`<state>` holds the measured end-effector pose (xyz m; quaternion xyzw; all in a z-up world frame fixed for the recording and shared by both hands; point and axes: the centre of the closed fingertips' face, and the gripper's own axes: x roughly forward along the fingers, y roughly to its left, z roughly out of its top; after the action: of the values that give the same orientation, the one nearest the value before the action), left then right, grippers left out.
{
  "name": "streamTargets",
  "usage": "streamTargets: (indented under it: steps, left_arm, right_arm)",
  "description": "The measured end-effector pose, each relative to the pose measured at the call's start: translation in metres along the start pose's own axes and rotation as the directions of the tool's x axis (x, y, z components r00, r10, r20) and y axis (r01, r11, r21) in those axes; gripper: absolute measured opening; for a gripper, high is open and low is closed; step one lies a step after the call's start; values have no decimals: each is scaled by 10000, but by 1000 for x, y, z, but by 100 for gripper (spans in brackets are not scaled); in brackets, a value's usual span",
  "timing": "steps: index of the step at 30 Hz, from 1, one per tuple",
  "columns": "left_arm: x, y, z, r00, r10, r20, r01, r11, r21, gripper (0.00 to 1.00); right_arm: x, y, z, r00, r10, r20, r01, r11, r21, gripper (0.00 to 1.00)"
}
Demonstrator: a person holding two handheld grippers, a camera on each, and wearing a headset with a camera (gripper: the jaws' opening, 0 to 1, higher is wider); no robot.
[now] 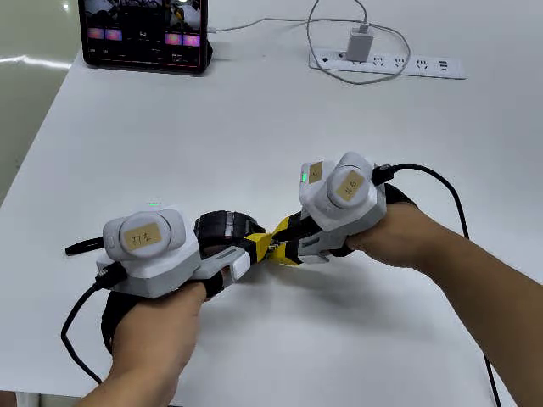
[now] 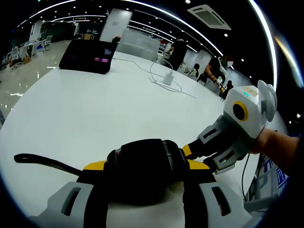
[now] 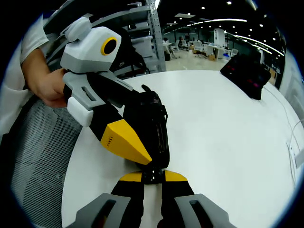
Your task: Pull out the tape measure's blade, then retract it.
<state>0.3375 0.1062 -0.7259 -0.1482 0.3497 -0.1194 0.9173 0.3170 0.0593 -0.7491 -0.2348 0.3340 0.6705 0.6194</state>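
A black tape measure [image 1: 223, 231] sits just above the white table [image 1: 254, 144], and my left gripper [image 1: 236, 243] is shut on its body. In the left gripper view the case [image 2: 142, 152] fills the space between the yellow-tipped jaws of the left gripper [image 2: 146, 166]. Its black wrist strap [image 2: 42, 161] trails off to the left. My right gripper [image 1: 284, 247] comes in from the right and meets the case's front. In its own view the right gripper [image 3: 152, 177] is shut on the blade's end tab [image 3: 153, 173], right against the case [image 3: 152, 121]. Almost no blade is out.
A tablet [image 1: 144, 34] with a lit screen stands at the far left of the table. A white power strip [image 1: 386, 61] with a charger [image 1: 361, 42] and looping cable lies at the far right. Black cables trail from both grippers toward the near edge.
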Motion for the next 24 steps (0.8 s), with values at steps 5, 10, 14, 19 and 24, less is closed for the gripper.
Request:
streamTargets:
  steps: [5,10,14,19,24]
  left_arm:
    - [0,-1,0,10000,11,-8,-11,10000,89,59]
    - [0,-1,-1,10000,36,-2,-36,9999,148,60]
    - [0,-1,0,9998,-165,-103,167,9997,156,60]
    - [0,-2,0,9997,-219,-46,220,9997,144,60]
    - [0,-2,0,9998,-186,35,185,9996,200,60]
  right_arm:
    - [1,1,-3,10000,-38,2,38,10000,-64,10]
    - [1,0,-3,9999,-141,35,141,9998,-122,11]
    - [1,1,-4,9999,-167,-39,166,9998,-72,12]
    - [0,2,-2,9999,-158,-13,158,9998,-92,15]
    - [-2,1,-3,9998,-201,21,201,9998,40,18]
